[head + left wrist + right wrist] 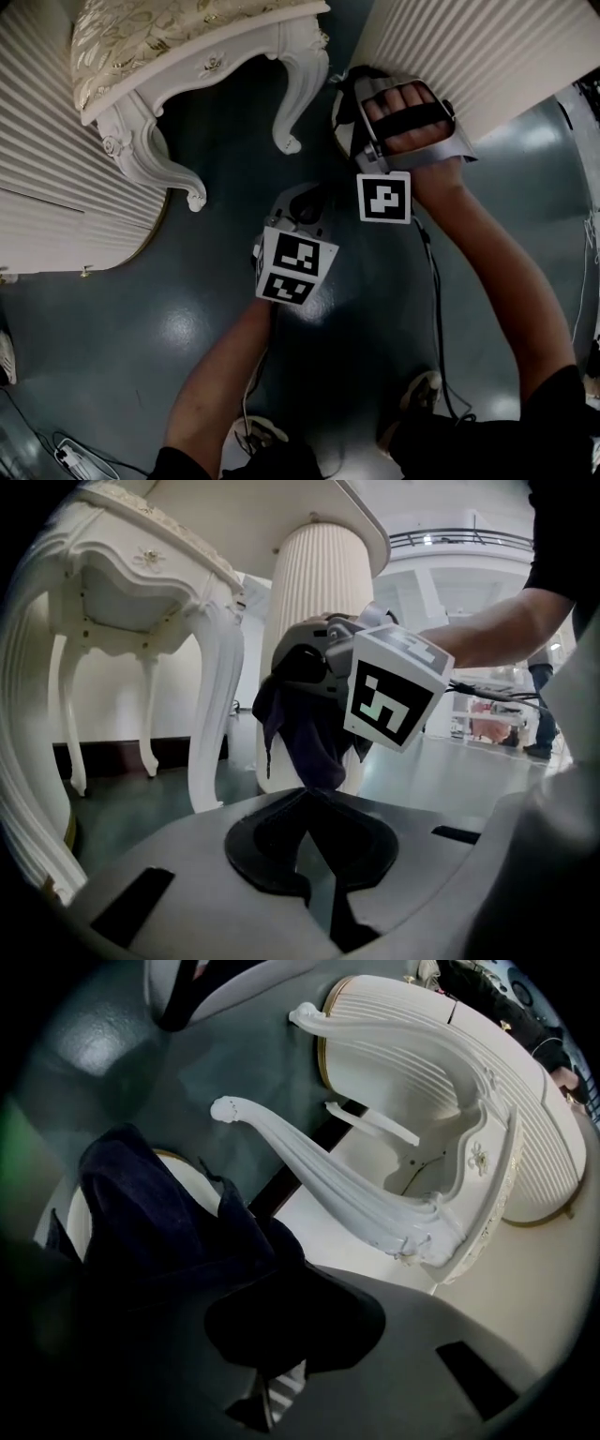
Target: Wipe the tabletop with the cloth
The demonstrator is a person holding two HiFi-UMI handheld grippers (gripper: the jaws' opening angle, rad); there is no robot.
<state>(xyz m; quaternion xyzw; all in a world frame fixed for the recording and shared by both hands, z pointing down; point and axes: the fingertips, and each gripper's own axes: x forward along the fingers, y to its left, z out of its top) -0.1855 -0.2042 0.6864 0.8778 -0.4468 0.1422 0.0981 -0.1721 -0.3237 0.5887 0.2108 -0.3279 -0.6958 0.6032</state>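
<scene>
Glossy dark-teal floor (187, 328) fills the head view, hard and reflective. Both grippers hang low over it, well below the tabletop, so the job now, as I read it, is getting the cloth up there. Fluted white columns (487, 56) stand on either side, ribbed and pale. Between them is the carved white counter (141, 37), with a gold leaf-patterned top, a scrolled apron and curved cabriole legs (305, 84) ending in small feet.

To do this well, lift clear of that projecting rim, come in from above, and lay the cloth flat rather than bunched. The patterned top looks textured, so light, overlapping strokes should serve.

Now the right gripper (281, 1335), with a hand (408, 112) strapped in: its jaws are closed on the cloth (309, 733), which is dark navy, soft and limp, hanging in loose folds down to a point. And the left gripper (307, 803) has its jaw tips together with nothing seen between them; the cloth dangles just beyond. Best to keep that one out of the stroke path. Watch the loose tail too, since it could snag on the carving.
</scene>
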